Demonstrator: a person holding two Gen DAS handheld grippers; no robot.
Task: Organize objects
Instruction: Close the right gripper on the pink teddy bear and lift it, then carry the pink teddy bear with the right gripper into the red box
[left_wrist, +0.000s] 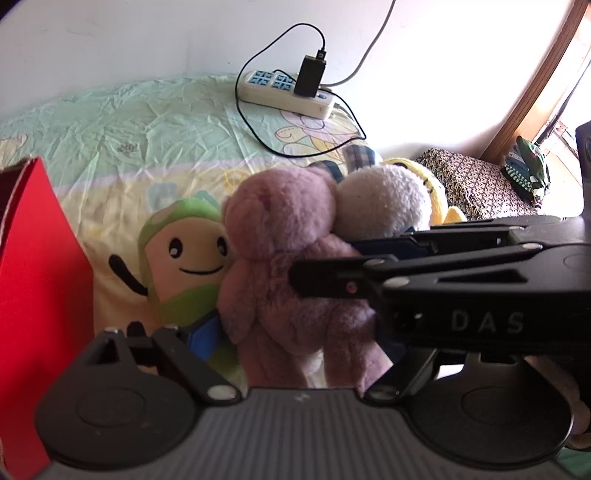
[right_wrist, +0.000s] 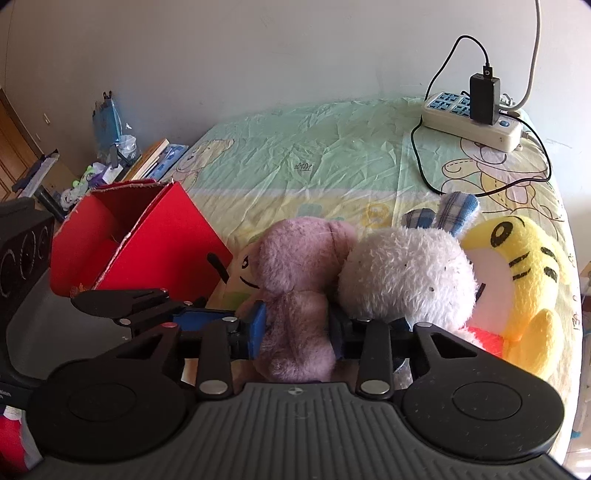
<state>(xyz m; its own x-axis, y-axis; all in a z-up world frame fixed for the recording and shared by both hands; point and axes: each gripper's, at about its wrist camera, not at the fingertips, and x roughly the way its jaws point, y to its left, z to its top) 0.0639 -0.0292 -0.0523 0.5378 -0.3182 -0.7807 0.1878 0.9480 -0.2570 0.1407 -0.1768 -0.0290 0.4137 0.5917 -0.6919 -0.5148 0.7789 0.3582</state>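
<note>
Right tongs (right_wrist: 297, 328) are pinching the pink bear (right_wrist: 295, 295) at its body, on the bed (right_wrist: 314, 147) right of the red box (right_wrist: 147, 236). Left tongs (left_wrist: 291, 332) are straddling the same bear; contact unclear. Risk: soft plush is compressing and could slip out, or drag the touching white rabbit (right_wrist: 406, 273).

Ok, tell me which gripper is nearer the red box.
Left. The left gripper sits on the pink bear's box side, just in front of the red box. The right gripper clamps the bear's body, farther from the box.
</note>
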